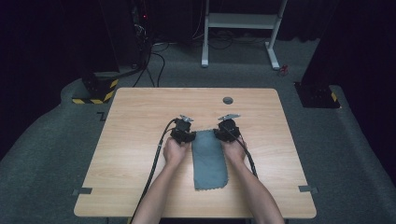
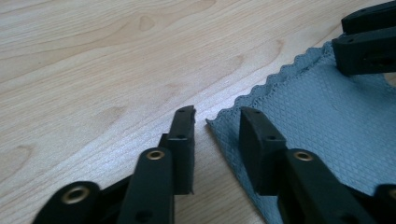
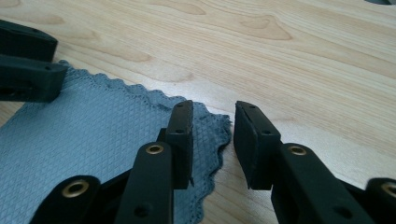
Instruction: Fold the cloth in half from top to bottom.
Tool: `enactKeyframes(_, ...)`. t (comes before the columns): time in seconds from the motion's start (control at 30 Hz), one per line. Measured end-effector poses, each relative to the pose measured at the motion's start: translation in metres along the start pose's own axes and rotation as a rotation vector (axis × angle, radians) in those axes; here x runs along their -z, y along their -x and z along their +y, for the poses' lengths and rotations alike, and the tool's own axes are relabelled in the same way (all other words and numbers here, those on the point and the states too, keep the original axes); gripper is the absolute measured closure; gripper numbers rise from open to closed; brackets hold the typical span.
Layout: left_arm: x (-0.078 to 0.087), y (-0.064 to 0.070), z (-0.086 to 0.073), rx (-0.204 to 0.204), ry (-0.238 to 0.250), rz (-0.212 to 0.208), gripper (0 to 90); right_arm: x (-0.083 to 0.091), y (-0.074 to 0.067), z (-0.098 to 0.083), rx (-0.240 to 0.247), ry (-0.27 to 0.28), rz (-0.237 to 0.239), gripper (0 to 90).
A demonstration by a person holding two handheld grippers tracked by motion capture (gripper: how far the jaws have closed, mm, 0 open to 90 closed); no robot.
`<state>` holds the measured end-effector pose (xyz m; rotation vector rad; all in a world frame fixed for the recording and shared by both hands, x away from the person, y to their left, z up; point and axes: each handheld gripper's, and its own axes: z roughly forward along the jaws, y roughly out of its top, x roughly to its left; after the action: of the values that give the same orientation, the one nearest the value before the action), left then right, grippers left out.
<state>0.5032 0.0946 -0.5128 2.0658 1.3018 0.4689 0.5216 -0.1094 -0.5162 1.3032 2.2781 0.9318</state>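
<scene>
A grey-blue cloth (image 1: 210, 158) with scalloped edges lies folded lengthwise on the wooden table (image 1: 140, 112), running from the table's middle toward the person. My left gripper (image 1: 187, 136) stands open at the cloth's far left corner; in the left gripper view that corner (image 2: 219, 122) sits between the jaws, one jaw over bare wood and the other over the cloth. My right gripper (image 1: 223, 134) is open at the far right corner; in the right gripper view the cloth's corner (image 3: 215, 126) lies in the gap, with the left jaw over the fabric. Each gripper (image 2: 217, 122) (image 3: 212, 116) shows the other's jaws farther off.
A small dark round disc (image 1: 227, 100) sits in the table near its far edge. Behind the table stand a white desk frame (image 1: 243, 28) and black equipment with yellow-striped bases (image 1: 95, 91). Tape marks (image 1: 82, 191) lie at the front corners.
</scene>
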Motion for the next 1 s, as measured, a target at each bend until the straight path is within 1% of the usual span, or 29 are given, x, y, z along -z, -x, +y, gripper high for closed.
enactKeyframes(0.1, -0.001, 0.0, 0.001, 0.004, -0.001, -0.006, 73.5, 0.0, 0.0, 0.0, 0.001, -0.005, 0.002, 71.3)
enactKeyframes(0.13, -0.001, 0.001, 0.001, 0.01, -0.004, -0.015, 76.3, 0.0, 0.0, 0.001, 0.004, -0.004, 0.004, 73.6)
enactKeyframes(0.17, -0.001, 0.001, 0.001, 0.014, -0.006, -0.022, 81.1, 0.0, -0.001, 0.001, 0.008, -0.009, 0.004, 77.0)
enactKeyframes(0.2, -0.001, 0.003, 0.002, 0.009, -0.011, -0.026, 83.7, -0.001, -0.002, 0.002, 0.009, -0.01, 0.009, 80.0)
enactKeyframes(0.23, -0.001, 0.003, 0.003, 0.012, -0.015, -0.03, 87.6, -0.001, -0.004, 0.003, 0.014, -0.016, 0.016, 83.9)
enactKeyframes(0.27, -0.001, 0.003, 0.003, 0.013, -0.019, -0.034, 88.0, -0.001, -0.004, 0.003, 0.023, -0.018, 0.02, 84.7)
enactKeyframes(0.3, -0.002, 0.001, 0.004, 0.029, -0.021, -0.046, 88.2, -0.001, -0.004, 0.003, 0.026, -0.019, 0.02, 85.1)
enactKeyframes(0.33, -0.002, -0.001, 0.004, 0.033, -0.023, -0.053, 88.4, -0.001, -0.004, 0.004, 0.028, -0.021, 0.025, 85.9)
enactKeyframes(0.37, -0.002, -0.003, 0.004, 0.052, -0.024, -0.07, 88.5, -0.001, -0.004, 0.004, 0.029, -0.021, 0.026, 86.4)
enactKeyframes(0.4, -0.002, -0.005, 0.003, 0.049, -0.022, -0.074, 89.0, -0.001, -0.003, 0.004, 0.024, -0.021, 0.028, 87.3)
enactKeyframes(0.43, -0.002, -0.005, 0.003, 0.054, -0.019, -0.084, 89.2, 0.0, -0.003, 0.004, 0.02, -0.022, 0.03, 87.9)
enactKeyframes(0.5, -0.002, -0.007, 0.003, 0.044, -0.017, -0.103, 89.4, 0.001, -0.002, 0.003, 0.016, -0.024, 0.034, 88.4)
enactKeyframes(0.57, -0.001, -0.01, 0.003, 0.067, -0.008, -0.132, 89.5, 0.004, 0.001, 0.003, 0.003, -0.026, 0.049, 88.5)
enactKeyframes(0.6, 0.0, -0.011, 0.004, 0.066, -0.001, -0.14, 89.5, 0.007, 0.002, 0.003, 0.001, -0.024, 0.056, 88.6)
enactKeyframes(0.63, 0.002, -0.011, 0.005, 0.057, 0.006, -0.142, 89.5, 0.01, 0.002, 0.003, 0.01, -0.018, 0.056, 88.7)
enactKeyframes(0.7, 0.005, -0.01, 0.007, 0.055, 0.019, -0.15, 89.5, 0.016, 0.003, 0.005, 0.021, -0.002, 0.059, 88.7)
enactKeyframes(0.77, 0.007, -0.01, 0.009, 0.058, 0.029, -0.157, 89.5, 0.021, 0.004, 0.006, 0.018, 0.015, 0.065, 88.8)
enactKeyframes(0.87, 0.011, -0.011, 0.011, 0.051, 0.047, -0.162, 89.5, 0.026, 0.005, 0.008, 0.007, 0.034, 0.073, 88.8)
enactKeyframes(0.9, 0.013, -0.011, 0.013, 0.043, 0.049, -0.16, 89.5, 0.028, 0.006, 0.009, 0.012, 0.04, 0.075, 89.0)
enactKeyframes(0.97, 0.015, -0.012, 0.016, 0.04, 0.064, -0.162, 89.5, 0.032, 0.008, 0.01, 0.008, 0.055, 0.075, 89.2)
enactKeyframes(1.0, 0.017, -0.013, 0.018, 0.048, 0.073, -0.167, 89.5, 0.033, 0.009, 0.011, 0.003, 0.061, 0.074, 89.2)
